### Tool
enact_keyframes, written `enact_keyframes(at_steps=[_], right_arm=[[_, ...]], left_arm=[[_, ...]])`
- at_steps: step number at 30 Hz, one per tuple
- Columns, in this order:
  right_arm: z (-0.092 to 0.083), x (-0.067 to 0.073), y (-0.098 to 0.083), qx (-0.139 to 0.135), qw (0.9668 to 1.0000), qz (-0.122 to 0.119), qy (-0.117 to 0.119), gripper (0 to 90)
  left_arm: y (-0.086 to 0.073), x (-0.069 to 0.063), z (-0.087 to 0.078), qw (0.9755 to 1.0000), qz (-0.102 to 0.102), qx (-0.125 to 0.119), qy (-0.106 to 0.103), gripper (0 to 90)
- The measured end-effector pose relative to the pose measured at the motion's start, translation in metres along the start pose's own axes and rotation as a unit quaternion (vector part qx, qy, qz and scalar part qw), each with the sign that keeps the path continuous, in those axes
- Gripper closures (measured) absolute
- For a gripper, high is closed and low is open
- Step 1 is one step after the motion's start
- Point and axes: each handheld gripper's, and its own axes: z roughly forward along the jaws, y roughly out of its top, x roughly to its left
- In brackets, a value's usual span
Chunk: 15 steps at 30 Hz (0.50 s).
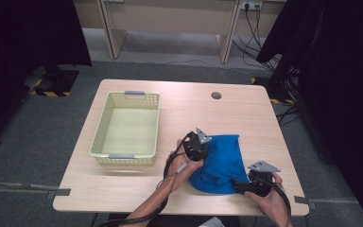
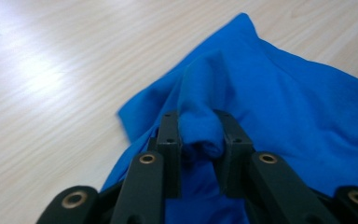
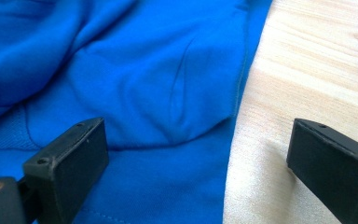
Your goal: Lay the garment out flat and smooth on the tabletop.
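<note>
Left gripper [image 2: 200, 128] of mine is clenched on a raised fold of the blue cloth [image 2: 279, 107], its jaws pinching the bunched fabric at the cloth's left edge. Seen from above, that cloth [image 1: 222, 163] lies crumpled near the surface's [image 1: 179, 106] front right corner, between my two grippers. My right gripper [image 3: 198, 158] sits at the cloth's right edge with jaws spread wide, one pad over fabric, the other over bare wood, gripping nothing. Well apart, toward the surface's left edge, stands a pale basket [image 1: 100, 130].

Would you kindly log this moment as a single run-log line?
left gripper: shut on bunched fold of blue cloth garment | right gripper: open at garment's edge | pale yellow plastic basket: empty
</note>
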Motion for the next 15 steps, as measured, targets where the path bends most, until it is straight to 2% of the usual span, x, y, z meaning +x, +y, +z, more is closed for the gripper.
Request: enact_keyframes(at_steps=[4, 8, 12, 15], right_arm=[[0.0, 0.0, 0.0, -0.001, 1.0, -0.002, -0.001, 5.6], [0.0, 0.0, 0.0, 0.0, 1.0, -0.001, 0.001, 5.6], [-0.002, -0.002, 0.001, 0.002, 0.9999, 0.0, 0.012, 7.0], [-0.006, -0.002, 0.006, -0.011, 0.9999, 0.001, 0.005, 7.2]], left_arm=[[-0.009, 0.014, -0.021, 0.9999, -0.007, -0.008, 0.01, 74.7], [-0.021, 0.026, -0.035, 0.9997, -0.015, -0.009, 0.018, 74.1], [-0.033, 0.035, -0.043, 0.9993, -0.027, -0.008, 0.024, 73.1], [-0.038, 0.036, -0.042, 0.9993, -0.029, -0.004, 0.022, 72.3]])
